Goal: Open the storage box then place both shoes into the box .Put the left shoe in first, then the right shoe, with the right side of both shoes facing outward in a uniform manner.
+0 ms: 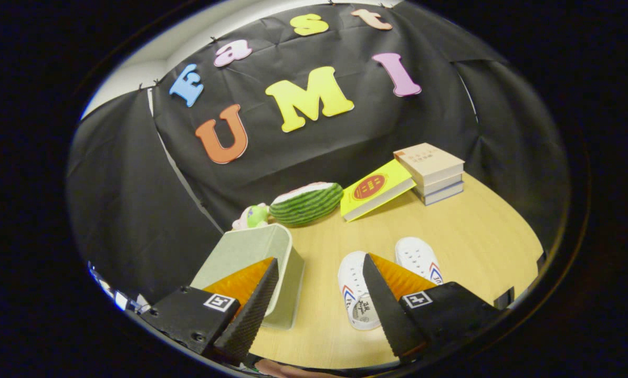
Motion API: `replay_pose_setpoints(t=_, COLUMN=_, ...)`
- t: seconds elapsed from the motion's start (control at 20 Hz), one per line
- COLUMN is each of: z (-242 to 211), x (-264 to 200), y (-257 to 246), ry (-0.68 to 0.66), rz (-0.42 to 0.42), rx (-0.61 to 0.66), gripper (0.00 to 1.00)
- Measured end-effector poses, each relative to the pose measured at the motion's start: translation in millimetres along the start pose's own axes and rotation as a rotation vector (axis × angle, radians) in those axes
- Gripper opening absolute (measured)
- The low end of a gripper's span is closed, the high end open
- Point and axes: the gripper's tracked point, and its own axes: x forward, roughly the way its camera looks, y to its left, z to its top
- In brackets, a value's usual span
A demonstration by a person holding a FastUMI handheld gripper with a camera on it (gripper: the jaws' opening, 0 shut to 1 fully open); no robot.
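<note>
A pale green storage box (243, 252) with its lid down stands on the wooden table (466, 231), partly behind my left finger (251, 304). Two white shoes with red and blue stripes lie side by side, toes pointing away: one (353, 294) just left of my right finger (385, 310), the other (416, 257) showing beyond that finger. My gripper (319, 268) hovers above the table, open, with nothing between its fingers. The gap between the fingers looks onto bare table between the box and the shoes.
Behind the box lie a watermelon-slice plush (306, 202) and a small green and pink toy (252, 216). A yellow book (374, 190) leans on a stack of books (432, 172) at the back right. The table's edge curves round on the right.
</note>
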Motion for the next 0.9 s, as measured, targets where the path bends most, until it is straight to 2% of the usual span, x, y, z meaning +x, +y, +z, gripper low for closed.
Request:
replay_pose_setpoints(t=0.15, z=-7, x=32, y=-10, ry=0.055, rz=0.072, rx=0.065, gripper=1.0)
replay_pose_setpoints(t=0.35, z=-12, x=69, y=1, ry=0.119, rz=0.256, rx=0.189, gripper=0.99)
replay_pose_setpoints(t=0.5, z=-34, x=91, y=20, ry=0.261, rz=0.4, rx=0.309, gripper=0.98)
replay_pose_setpoints(t=0.75, z=-53, x=127, y=41, ry=0.395, rz=0.565, rx=0.465, gripper=0.98)
replay_pose_setpoints(t=0.85, z=-60, x=137, y=52, ry=0.446, rz=0.634, rx=0.523, gripper=0.95)
replay_pose_setpoints(t=0.9, z=-61, x=140, y=55, ry=0.47, rz=0.657, rx=0.552, gripper=0.89)
